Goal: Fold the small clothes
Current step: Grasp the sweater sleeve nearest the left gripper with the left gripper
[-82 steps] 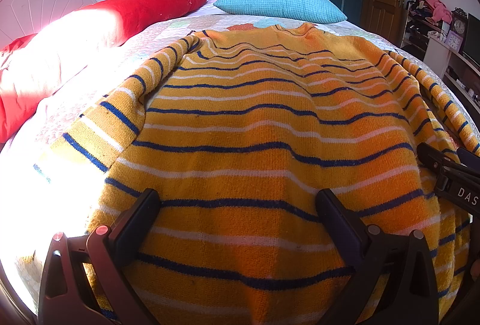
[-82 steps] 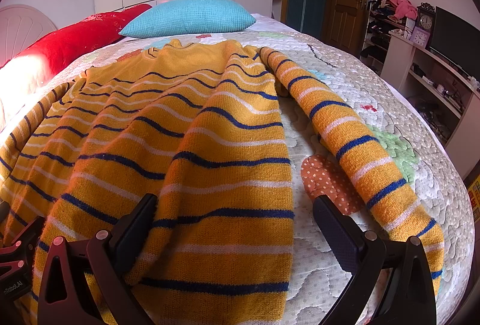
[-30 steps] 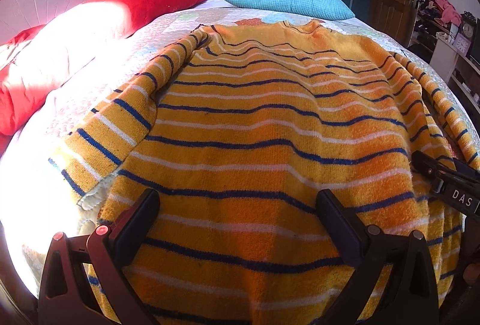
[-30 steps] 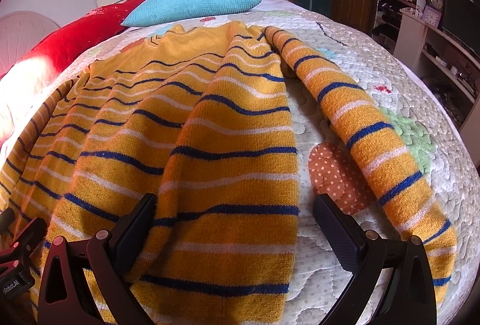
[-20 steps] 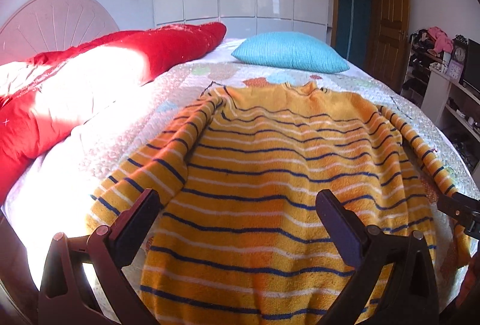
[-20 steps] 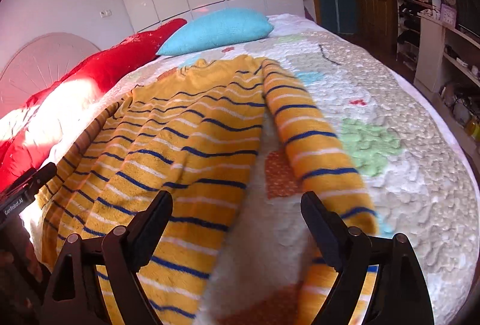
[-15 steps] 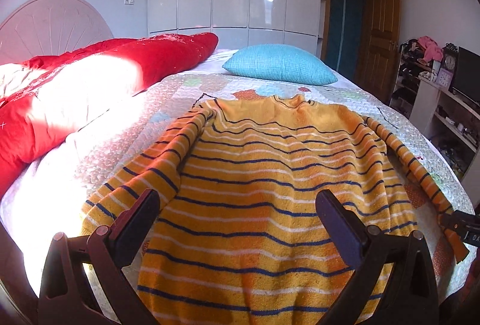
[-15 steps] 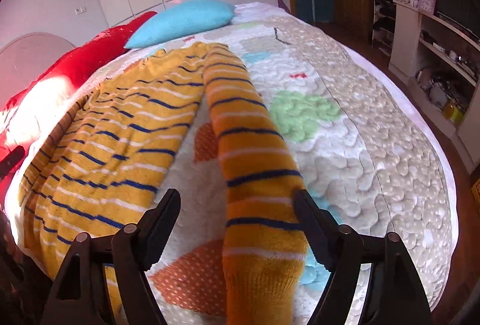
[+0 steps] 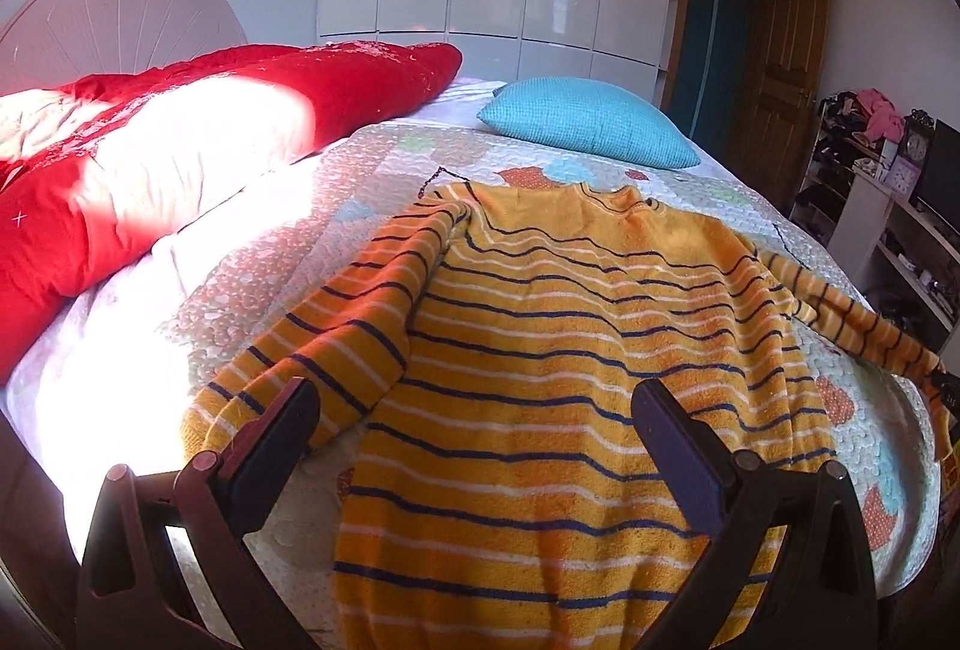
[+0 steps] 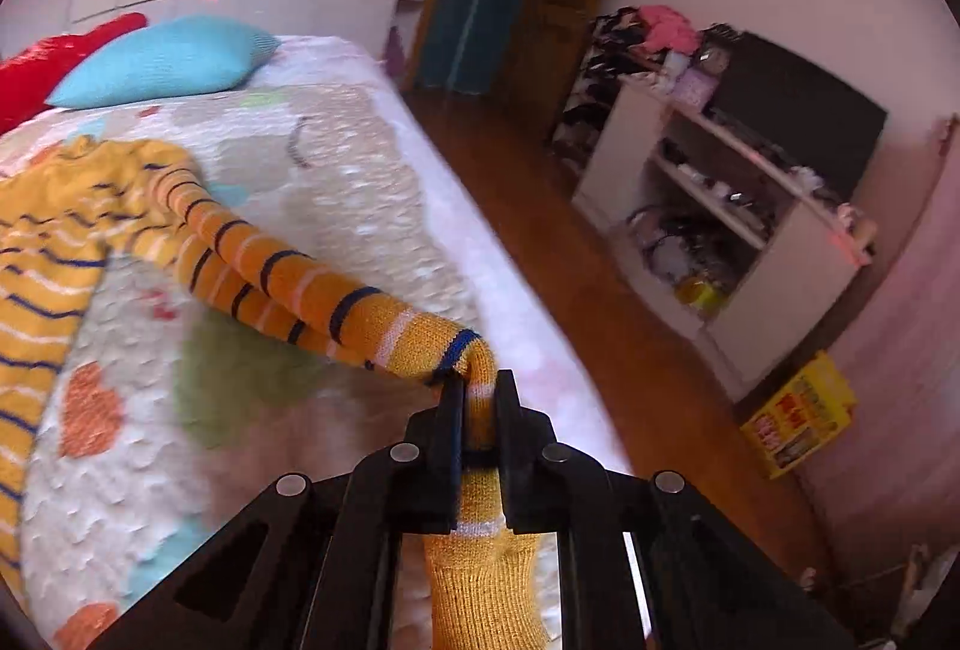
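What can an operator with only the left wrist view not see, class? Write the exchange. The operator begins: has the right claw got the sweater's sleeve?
Observer: Yes. The right claw has just closed on the sleeve, with the knit pinched between its fingers.
Operator: At the very end?
Observer: No. The cuff hangs out behind the fingers, toward the camera.
Operator: Is the sleeve lying on the quilt?
Observer: Near the claw it looks lifted off the quilt, close to the quilt's edge.
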